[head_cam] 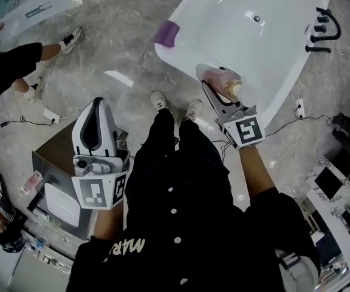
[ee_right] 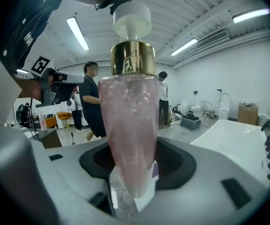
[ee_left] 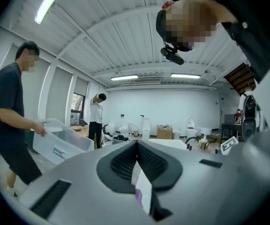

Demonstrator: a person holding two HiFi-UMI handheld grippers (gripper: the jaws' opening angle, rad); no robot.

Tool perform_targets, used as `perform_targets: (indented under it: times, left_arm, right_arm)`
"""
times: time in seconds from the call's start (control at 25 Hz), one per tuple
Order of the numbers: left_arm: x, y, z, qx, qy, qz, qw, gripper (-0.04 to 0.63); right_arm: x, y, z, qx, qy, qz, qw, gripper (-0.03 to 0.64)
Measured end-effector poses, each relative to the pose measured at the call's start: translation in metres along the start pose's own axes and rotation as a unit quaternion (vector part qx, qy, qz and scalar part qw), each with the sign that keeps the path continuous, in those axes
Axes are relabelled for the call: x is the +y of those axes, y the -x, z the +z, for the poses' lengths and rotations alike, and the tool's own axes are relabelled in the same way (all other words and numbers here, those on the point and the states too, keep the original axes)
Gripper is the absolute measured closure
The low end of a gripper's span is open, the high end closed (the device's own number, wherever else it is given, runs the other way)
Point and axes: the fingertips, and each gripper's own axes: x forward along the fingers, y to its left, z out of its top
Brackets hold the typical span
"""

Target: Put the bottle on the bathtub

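Up close, right gripper (ee_right: pixel 131 172): its fingers (ee_right: pixel 147 188) are squeezed on the thin bottom end of the bottle (ee_right: pixel 128 121).
Bottle: pink and sparkly, with a gold ring and a white pump on top. It sticks straight out past the right fingers and is held in the air. It is not set down on the tub yet.
Left gripper (ee_left: pixel 138 165): its fingers (ee_left: pixel 143 189) are pressed flat together. Nothing is between them.
Shoes (head_cam: pixel 158 100): white, on the grey floor. In the head view they are between the two grippers.
Counter (head_cam: pixel 48 156): a grey box, low down and a bit to the left of the left fingers. A flat white thing lies on it.
Bathtub (head_cam: pixel 242 44): big and white, just past the right fingers and off to their right. In the head view the bottle shows over its near edge.
Purple thing (head_cam: pixel 166 34): on the tub's rim, past the right fingers and to their left.
Black taps (head_cam: pixel 322 34): on the tub's side, far to the right of the right fingers.
Person in a dark shirt (ee_left: pixel 8 116): far to the left of the left fingers, with a hand on a clear box (ee_left: pixel 60 146).
Person in a white top (ee_left: pixel 96 118): far past the left fingers, standing near the back wall with an arm up.
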Motion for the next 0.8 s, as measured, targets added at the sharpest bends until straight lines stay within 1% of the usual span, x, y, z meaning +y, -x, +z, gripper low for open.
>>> perform_targets:
  times: [0.16, 0.24, 0.44, 0.8]
  left_arm:
    - [0.000, -0.012, -0.021, 0.020, 0.002, -0.023, 0.9995, 0.584]
    - [0.001, -0.017, -0.034, 0.032, 0.004, -0.026, 0.9991, 0.584]
    - [0.008, -0.026, -0.073, 0.071, 0.023, -0.007, 0.9972, 0.584]
    - [0.014, -0.029, -0.128, 0.110, 0.049, 0.001, 0.9927, 0.584]
  right_arm:
    - [0.007, -0.027, -0.036, 0.016, 0.004, 0.018, 1.000, 0.388]
    - [0.010, -0.040, -0.053, 0.027, 0.014, 0.030, 0.999, 0.388]
    - [0.016, -0.066, -0.100, 0.059, 0.025, 0.048, 0.997, 0.388]
    - [0.024, -0.101, -0.165, 0.087, 0.046, 0.070, 0.993, 0.388]
